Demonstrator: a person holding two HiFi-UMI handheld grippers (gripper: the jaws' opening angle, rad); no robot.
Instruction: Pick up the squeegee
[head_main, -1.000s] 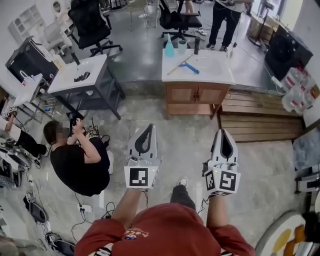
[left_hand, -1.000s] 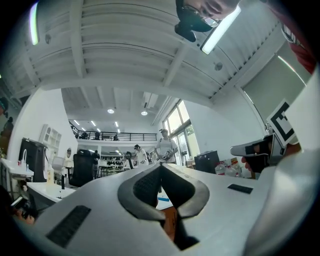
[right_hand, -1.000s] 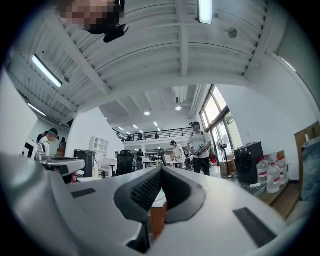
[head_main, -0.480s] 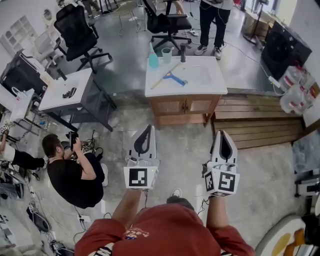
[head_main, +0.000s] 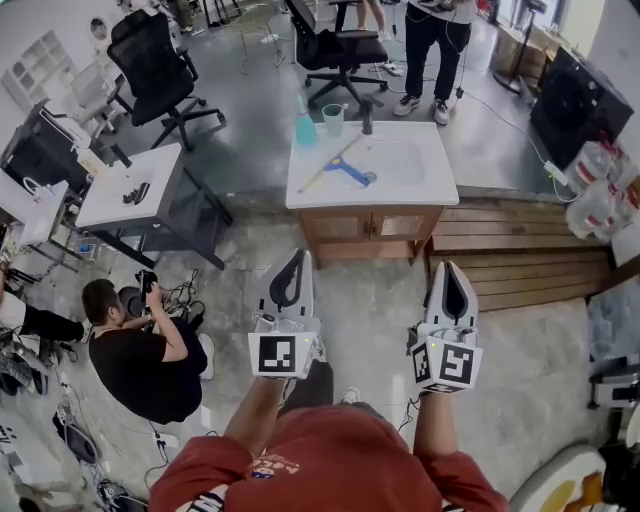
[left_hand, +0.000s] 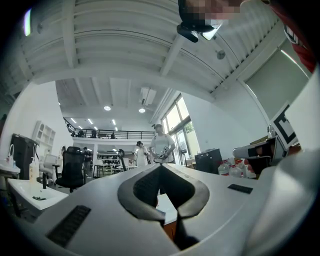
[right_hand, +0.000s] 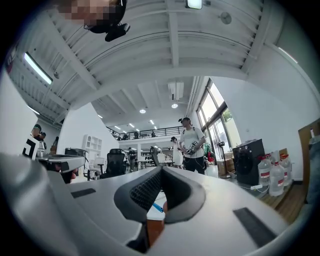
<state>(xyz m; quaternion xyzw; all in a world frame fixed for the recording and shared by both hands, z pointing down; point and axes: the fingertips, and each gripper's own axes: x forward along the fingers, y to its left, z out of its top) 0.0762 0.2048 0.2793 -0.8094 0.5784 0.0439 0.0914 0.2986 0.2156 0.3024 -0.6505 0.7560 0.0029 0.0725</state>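
Observation:
The squeegee, with a blue handle and a long pale blade, lies on the white sink counter of a wooden cabinet, well ahead of both grippers. My left gripper and right gripper are held side by side over the floor, pointing at the cabinet, both shut and empty. In the left gripper view the jaws meet at the tips. The right gripper view shows its jaws closed too, with a blue bit of the squeegee just below them.
A blue bottle, a cup and a dark faucet stand at the counter's far edge. A person crouches on the floor at left. A white table, office chairs and a wooden platform surround the cabinet.
The cabinet and counter have drawn nearer in the head view and the crouching person has slid back. Both grippers keep their place in the view and stay shut.

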